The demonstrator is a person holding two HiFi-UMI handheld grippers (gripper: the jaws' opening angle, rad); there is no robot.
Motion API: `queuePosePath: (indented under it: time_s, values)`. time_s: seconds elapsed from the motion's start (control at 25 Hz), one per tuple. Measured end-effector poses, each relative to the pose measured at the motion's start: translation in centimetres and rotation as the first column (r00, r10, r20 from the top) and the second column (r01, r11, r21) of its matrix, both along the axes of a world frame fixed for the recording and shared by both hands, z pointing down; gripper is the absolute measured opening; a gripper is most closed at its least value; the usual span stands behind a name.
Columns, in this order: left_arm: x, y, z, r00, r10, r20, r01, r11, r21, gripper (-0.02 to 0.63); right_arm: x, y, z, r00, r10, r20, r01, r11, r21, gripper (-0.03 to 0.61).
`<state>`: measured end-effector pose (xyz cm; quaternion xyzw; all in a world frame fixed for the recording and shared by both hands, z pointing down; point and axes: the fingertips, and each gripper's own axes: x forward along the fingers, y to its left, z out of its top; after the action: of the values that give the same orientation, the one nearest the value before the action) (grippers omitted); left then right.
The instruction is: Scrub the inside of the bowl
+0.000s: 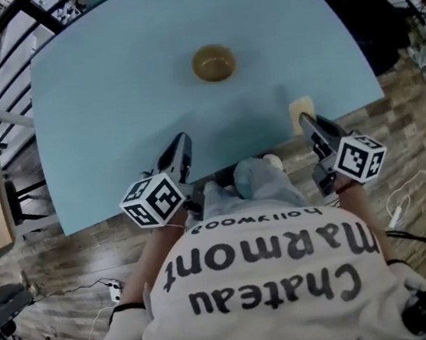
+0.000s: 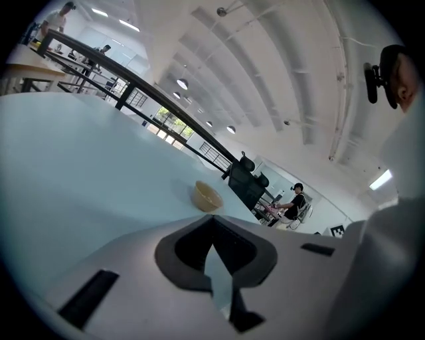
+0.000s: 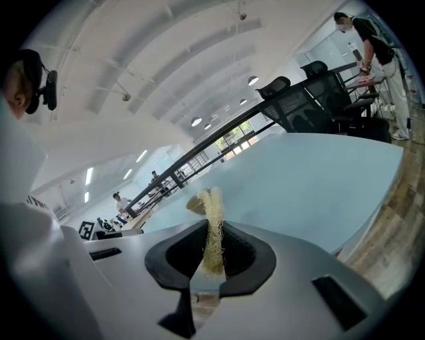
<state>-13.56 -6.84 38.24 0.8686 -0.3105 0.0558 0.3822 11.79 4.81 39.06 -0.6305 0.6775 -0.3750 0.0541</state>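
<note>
Head view: bowl (image 1: 214, 63) sits upright mid-surface (image 1: 109, 101), mouth up; round, so no long axis. Right gripper (image 1: 306, 122) jaws clamp a fibrous scrub pad (image 1: 301, 108), its long axis running out past the tips toward the bowl. Left gripper (image 1: 182, 144) jaws are closed, empty, well apart from the bowl. Risk: the unheld bowl skids when scrubbed; the thin pad buckles or slips out.

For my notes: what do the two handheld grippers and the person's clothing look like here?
The left gripper and right gripper are dark grey and tapered from above; close up, their shells are pale grey with black jaw recesses. Each carries a white cube printed with black square markers. The person wears a white T-shirt with black lettering.
</note>
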Motion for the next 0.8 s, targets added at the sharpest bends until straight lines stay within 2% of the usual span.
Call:
queuePosePath:
  time_s: [0.2, 0.44, 0.64, 0.8]
  values:
    - [2.2, -1.5, 0.2, 0.999, -0.048, -0.021, 0.048, 0.998, -0.031, 0.003, 1.9, -3.6, 0.6, 0.997, -0.069, 0.029, 0.069, 0.997, -0.02, 0.063]
    - [4.5, -3.6, 0.3, 0.989, -0.146, 0.005, 0.146, 0.988, -0.043, 0.003, 4.3, -9.9, 1.5, 0.984, -0.146, 0.098, 0.148, 0.989, -0.006, 0.063]
    - [4.8, -4.6, 0.2, 0.958, -0.283, 0.033, 0.285, 0.956, -0.068, 0.003, 4.1, -14.0, 3.0, 0.947, -0.294, 0.129, 0.299, 0.954, -0.027, 0.063]
    - [5.7, -4.8, 0.7, 0.941, -0.333, 0.062, 0.337, 0.937, -0.089, 0.003, 3.4, -17.7, 3.5, 0.909, -0.388, 0.151, 0.394, 0.919, -0.014, 0.063]
